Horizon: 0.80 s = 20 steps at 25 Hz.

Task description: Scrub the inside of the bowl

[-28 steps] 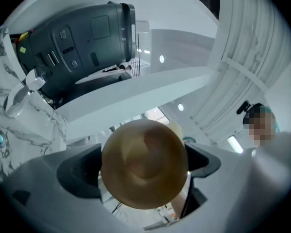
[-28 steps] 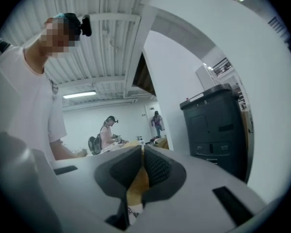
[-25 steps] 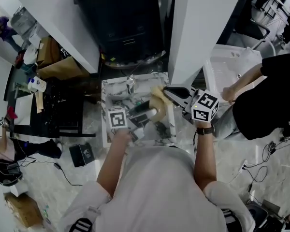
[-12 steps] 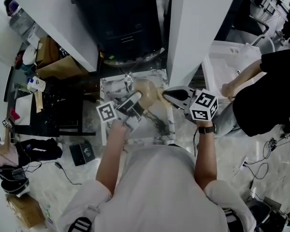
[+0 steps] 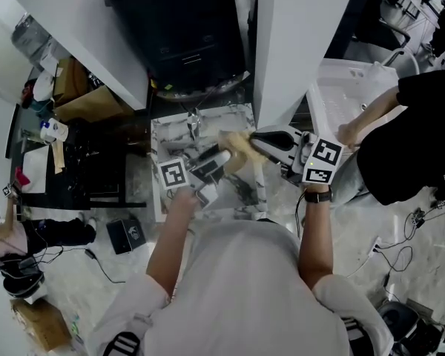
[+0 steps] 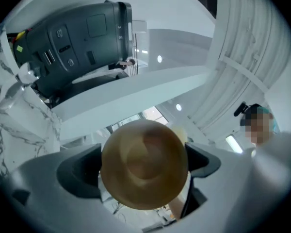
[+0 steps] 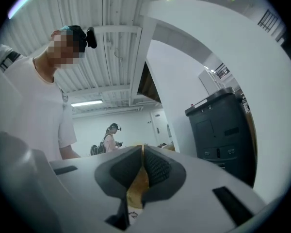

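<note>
A tan wooden bowl (image 5: pixel 232 148) is held over the marble-patterned table (image 5: pixel 167 130). My left gripper (image 5: pixel 212 163) is shut on the bowl. In the left gripper view the bowl's round underside (image 6: pixel 144 164) fills the space between the two dark jaws of the left gripper (image 6: pixel 144 173). My right gripper (image 5: pixel 256 141) comes in from the right, its tips right at the bowl. In the right gripper view the right gripper (image 7: pixel 141 165) is shut on a thin yellow-tan scrub pad (image 7: pixel 137 191). The inside of the bowl is hidden in every view.
A large dark machine (image 5: pixel 185 35) stands behind the table between two white pillars (image 5: pixel 300 43). Another person (image 5: pixel 400 136) leans over a white basin (image 5: pixel 341 99) at the right. Boxes and clutter (image 5: pixel 67 124) crowd the left, with cables on the floor.
The bowl went up and to the left with the left gripper, then came back toward the right gripper. The right gripper's marker cube has shifted a little to the right.
</note>
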Each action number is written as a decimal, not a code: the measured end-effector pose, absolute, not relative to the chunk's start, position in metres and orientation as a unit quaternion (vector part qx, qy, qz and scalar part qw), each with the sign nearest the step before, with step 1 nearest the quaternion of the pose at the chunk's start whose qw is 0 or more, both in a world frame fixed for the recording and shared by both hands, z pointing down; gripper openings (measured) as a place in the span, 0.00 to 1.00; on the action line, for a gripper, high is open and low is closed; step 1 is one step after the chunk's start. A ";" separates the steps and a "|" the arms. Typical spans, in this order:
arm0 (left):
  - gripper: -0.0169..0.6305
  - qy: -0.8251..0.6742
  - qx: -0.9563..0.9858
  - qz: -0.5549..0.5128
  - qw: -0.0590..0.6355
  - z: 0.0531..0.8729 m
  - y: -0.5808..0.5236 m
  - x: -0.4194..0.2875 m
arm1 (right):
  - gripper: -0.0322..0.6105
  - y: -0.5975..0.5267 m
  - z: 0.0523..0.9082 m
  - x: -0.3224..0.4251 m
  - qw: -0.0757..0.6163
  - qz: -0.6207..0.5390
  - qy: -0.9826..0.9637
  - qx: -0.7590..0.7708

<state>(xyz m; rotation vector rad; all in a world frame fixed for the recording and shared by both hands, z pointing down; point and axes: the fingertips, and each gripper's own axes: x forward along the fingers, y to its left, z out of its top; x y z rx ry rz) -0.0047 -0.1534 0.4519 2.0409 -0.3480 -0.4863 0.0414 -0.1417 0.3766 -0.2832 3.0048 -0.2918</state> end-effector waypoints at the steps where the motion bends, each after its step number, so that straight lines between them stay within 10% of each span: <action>1: 0.87 -0.132 0.842 -0.193 0.486 0.451 -0.146 0.004 | 0.09 -0.146 0.378 0.043 0.055 -0.101 0.988 -0.104; 20: 0.87 -0.172 0.803 -0.315 0.476 0.420 -0.181 -0.045 | 0.08 -0.133 0.401 0.033 -0.031 -0.096 0.991 -0.093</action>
